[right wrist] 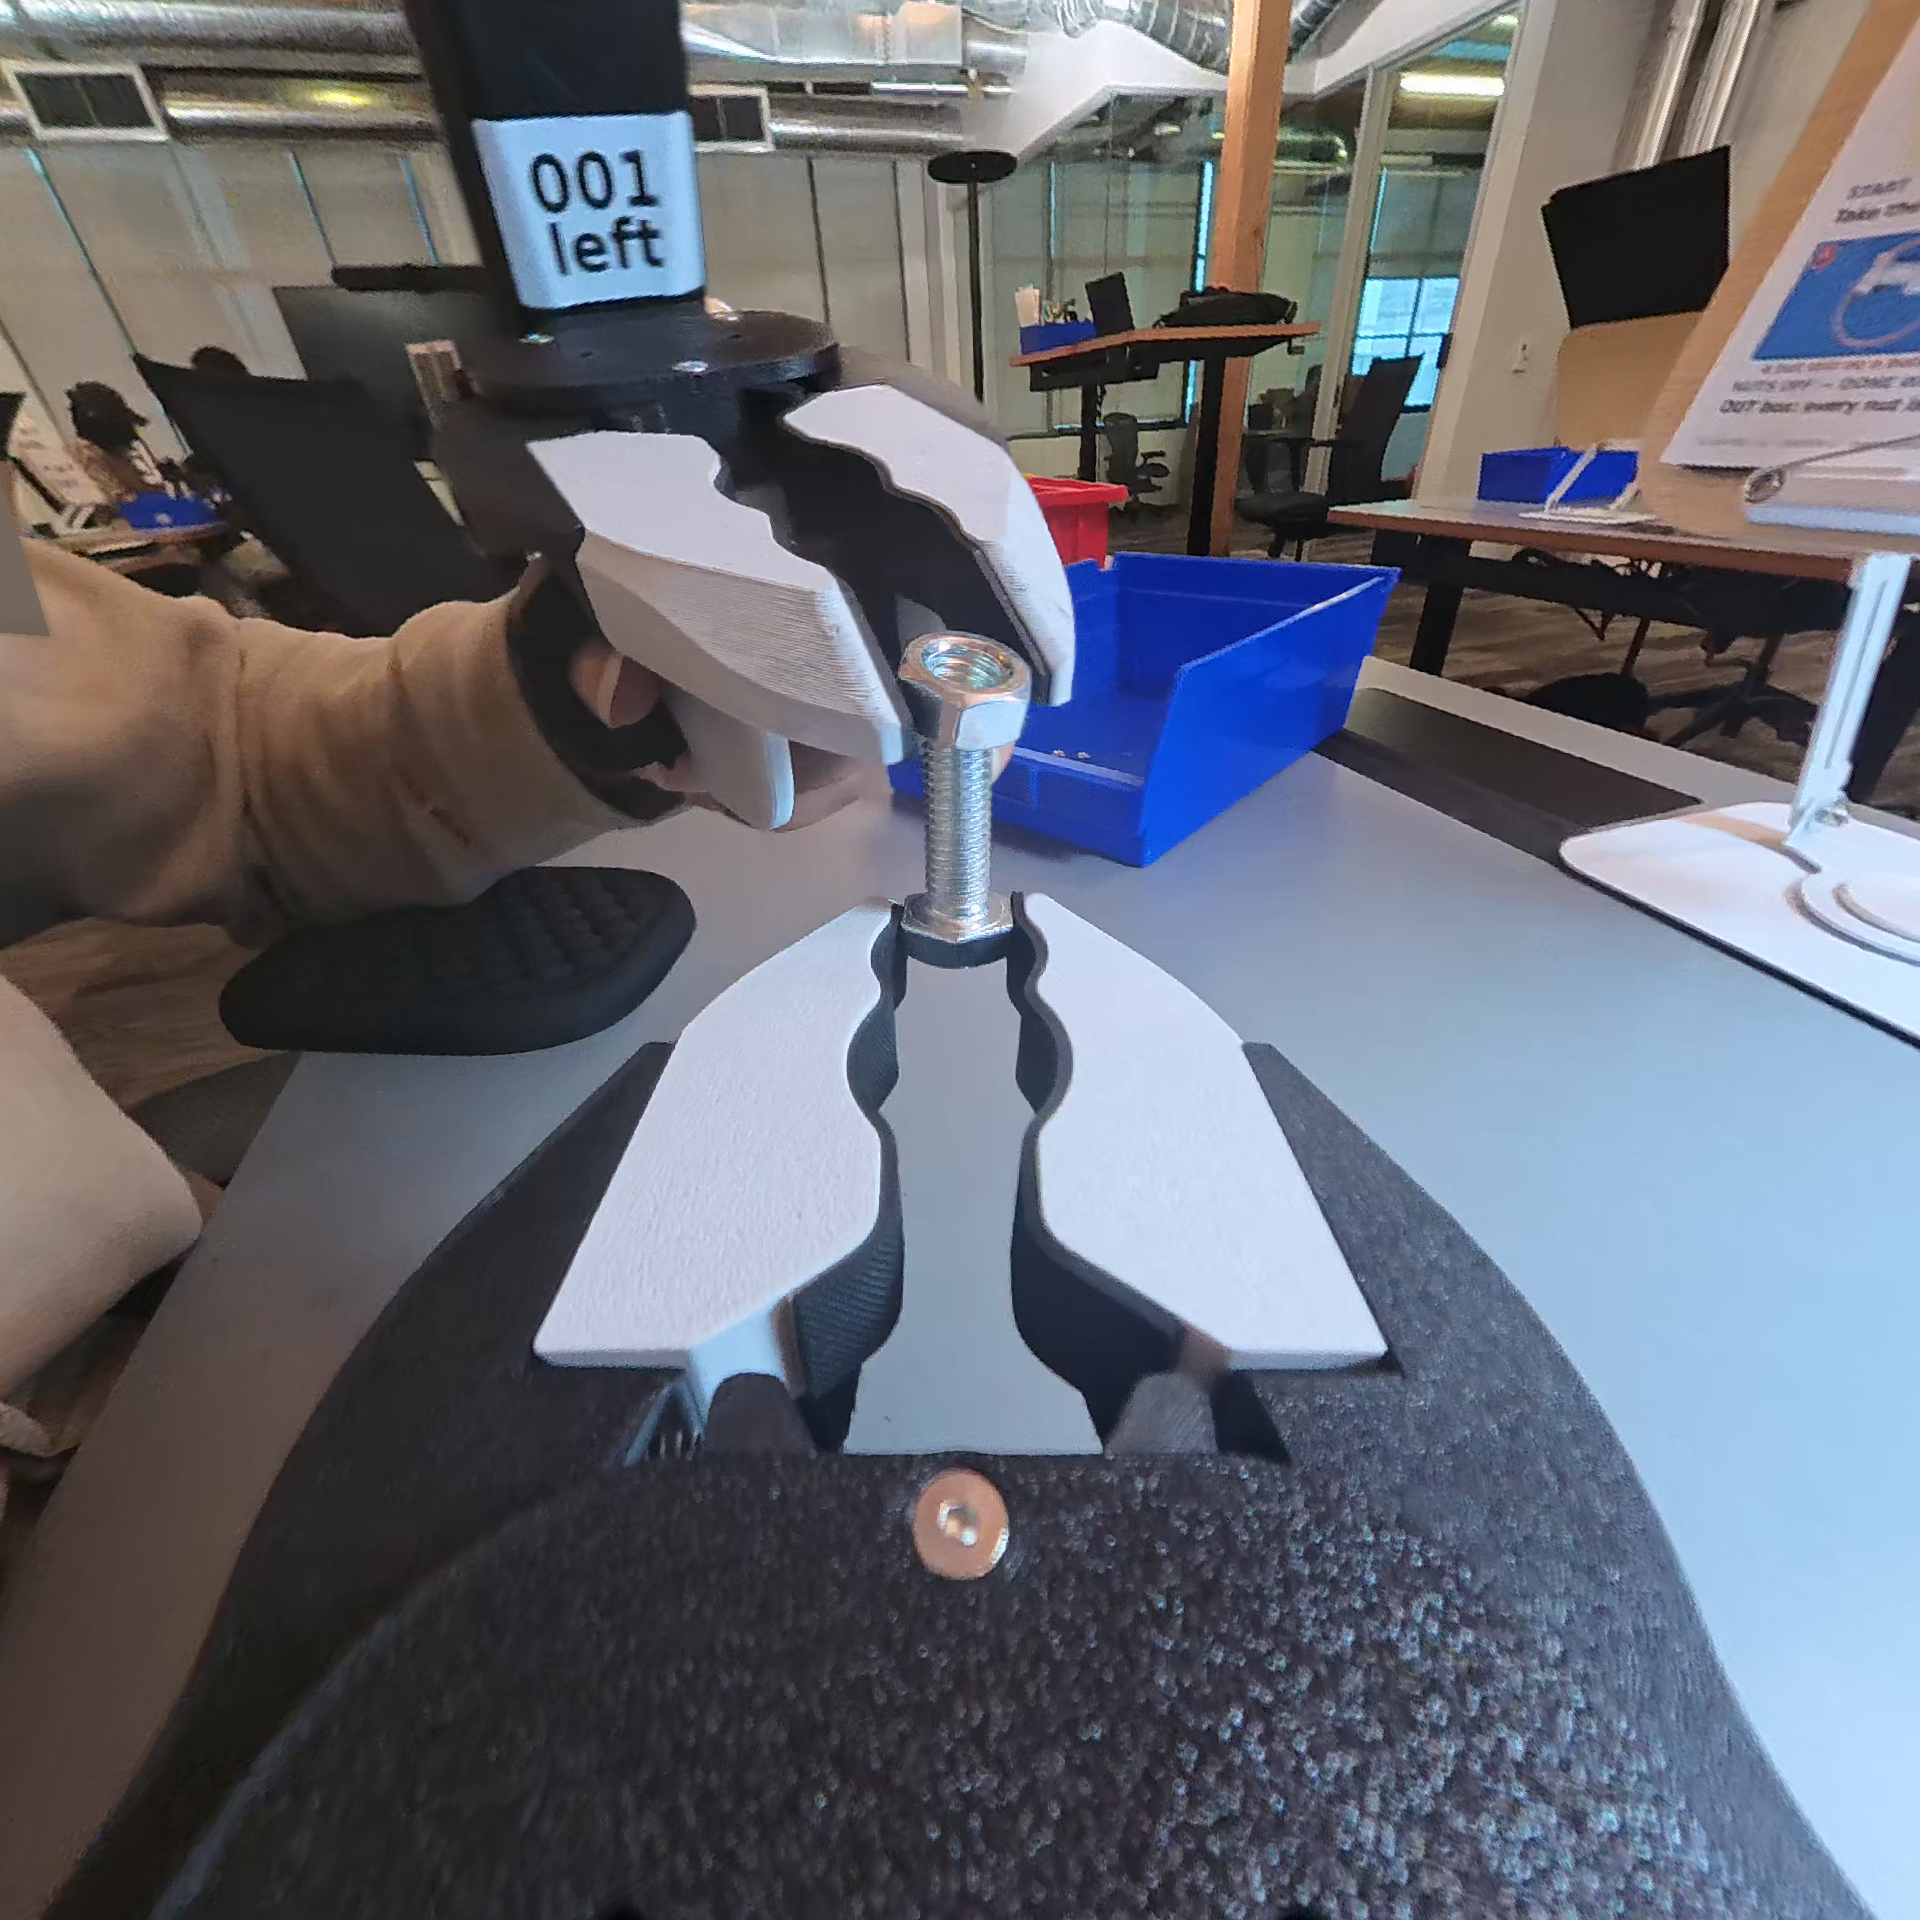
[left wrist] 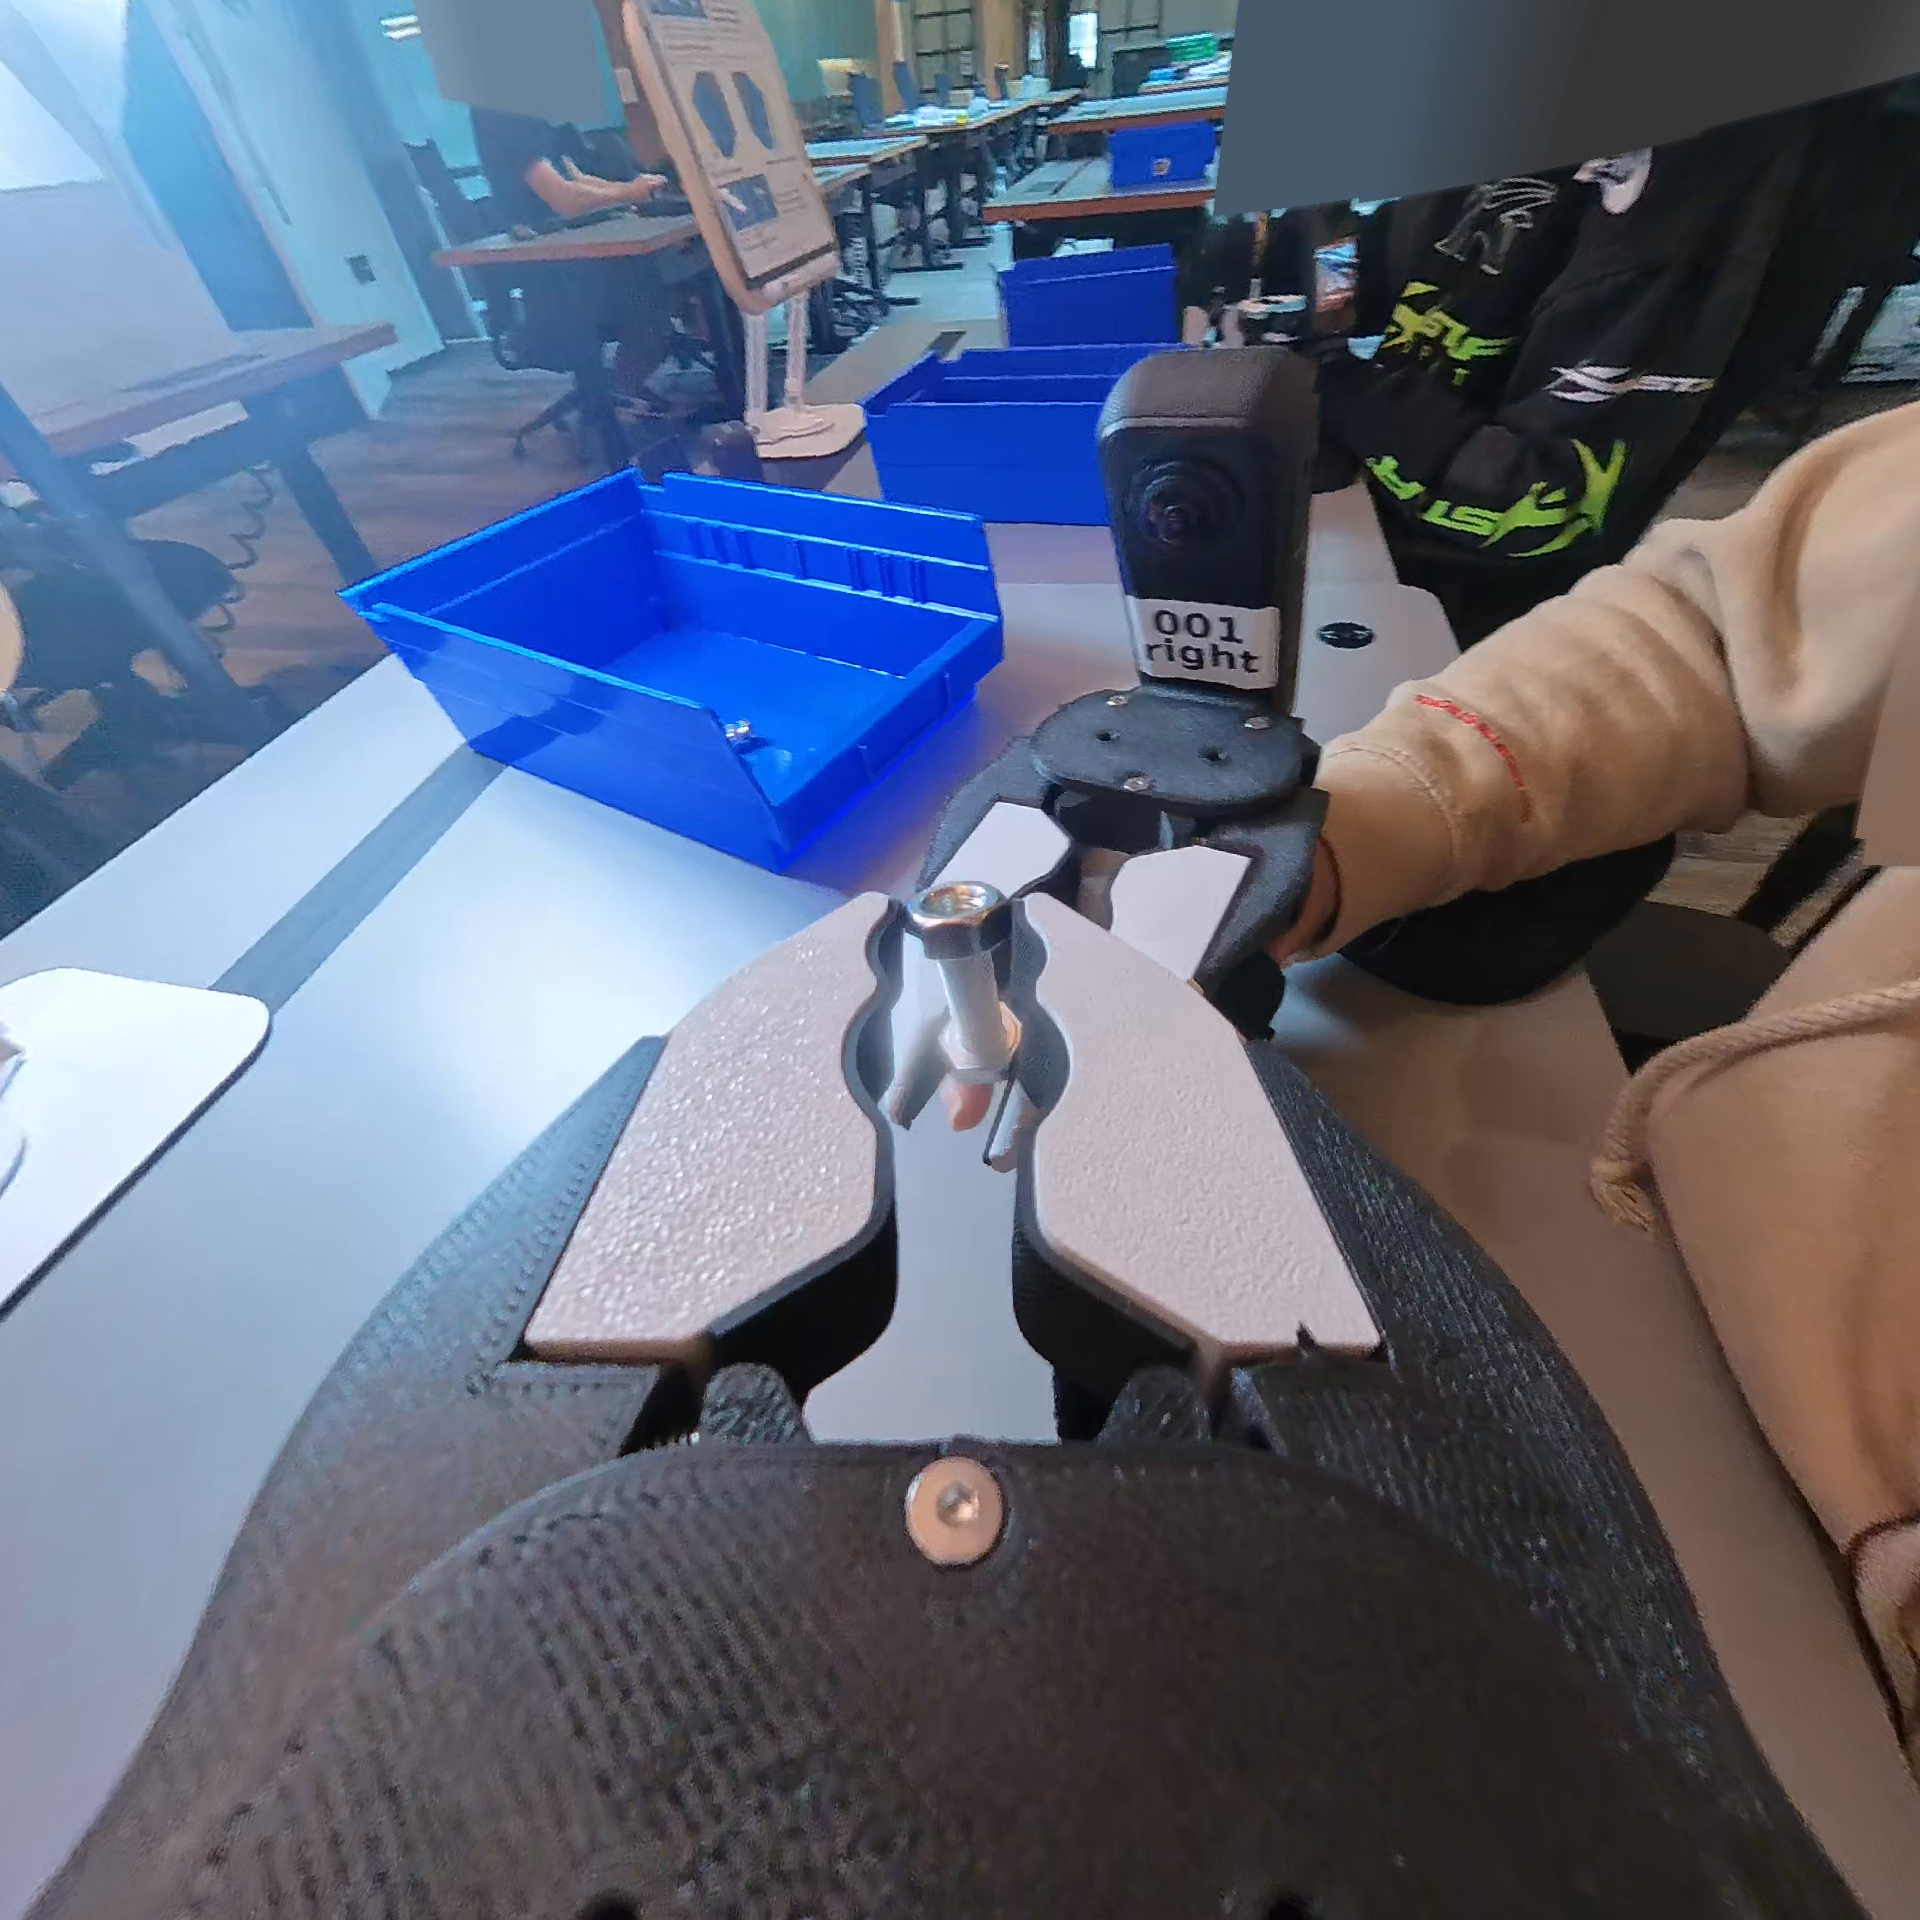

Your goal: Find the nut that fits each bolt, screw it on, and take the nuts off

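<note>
Bolt (right wrist: 958, 821): we hold it in the air above the grey surface (right wrist: 1455, 1091), between both grippers.
Nut (right wrist: 964, 683): threaded on the bolt's far end.
Left gripper (right wrist: 966, 696): we clamp it on the nut.
Right gripper (right wrist: 954, 925): we pinch the bolt's head.
Blue bin (left wrist: 665, 665): beyond, on the surface.

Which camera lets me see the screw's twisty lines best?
The right wrist view. There the bolt stands side-on, its threads sharp between the right gripper on its head and the left gripper on the nut. The left wrist view shows the bolt end-on and blurry, threads unclear.
</note>
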